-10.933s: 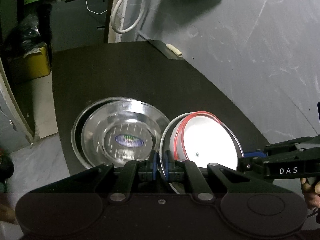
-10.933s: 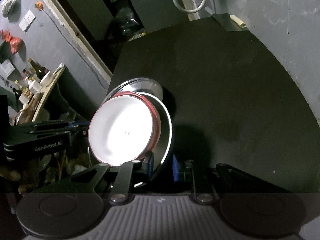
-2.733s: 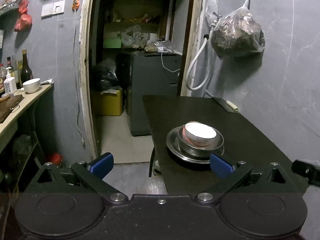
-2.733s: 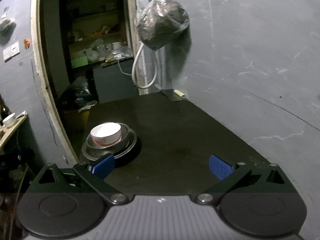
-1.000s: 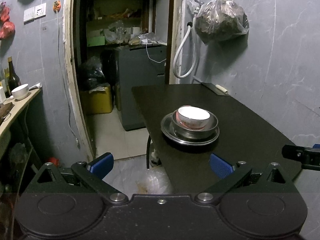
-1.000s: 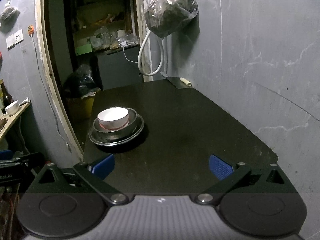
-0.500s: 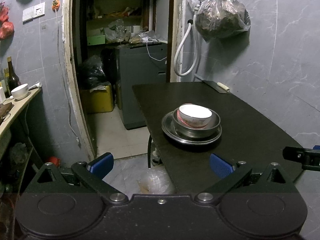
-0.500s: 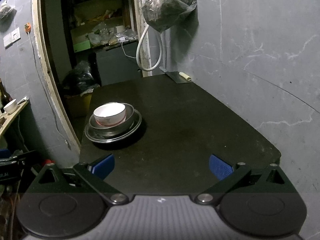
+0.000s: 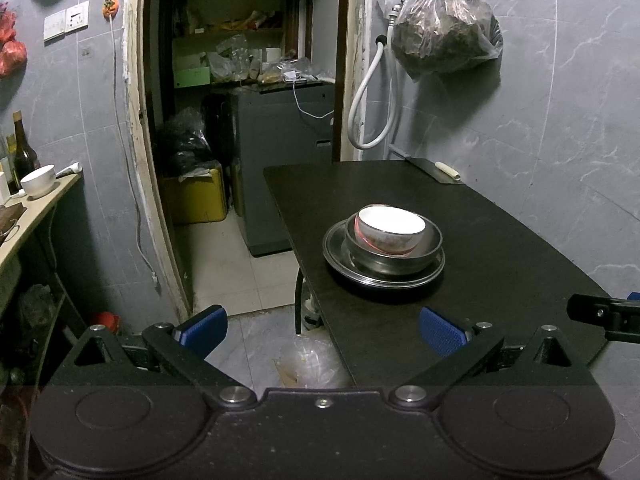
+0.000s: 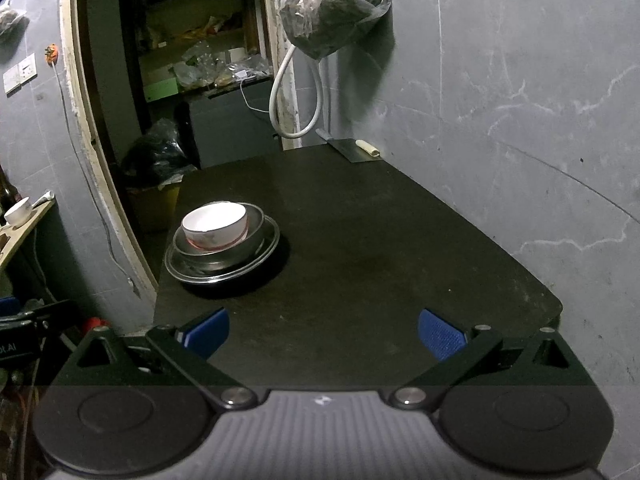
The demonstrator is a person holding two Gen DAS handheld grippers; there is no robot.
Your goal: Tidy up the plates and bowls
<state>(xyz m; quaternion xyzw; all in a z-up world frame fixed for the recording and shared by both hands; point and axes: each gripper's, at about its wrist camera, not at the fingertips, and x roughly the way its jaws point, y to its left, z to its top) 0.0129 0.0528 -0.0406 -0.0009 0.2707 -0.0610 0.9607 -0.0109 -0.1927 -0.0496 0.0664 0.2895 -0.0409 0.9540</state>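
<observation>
Both grippers, earlier clamping the steel bowl (image 9: 394, 254), now gape empty.

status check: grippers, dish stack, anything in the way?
Left hand-held gripper open, empty; right hand-held gripper open, empty. White bowl in steel bowl on steel plate. Nothing between grippers and stack.

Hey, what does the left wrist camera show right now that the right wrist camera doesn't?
Left wrist only: a dark bottle beside the shelf's white bowl, and red bags on the wall.
Right wrist only: the table's whole near right corner.
Both: the white bowl nested in a steel bowl on a steel plate, and the hanging bag.
</observation>
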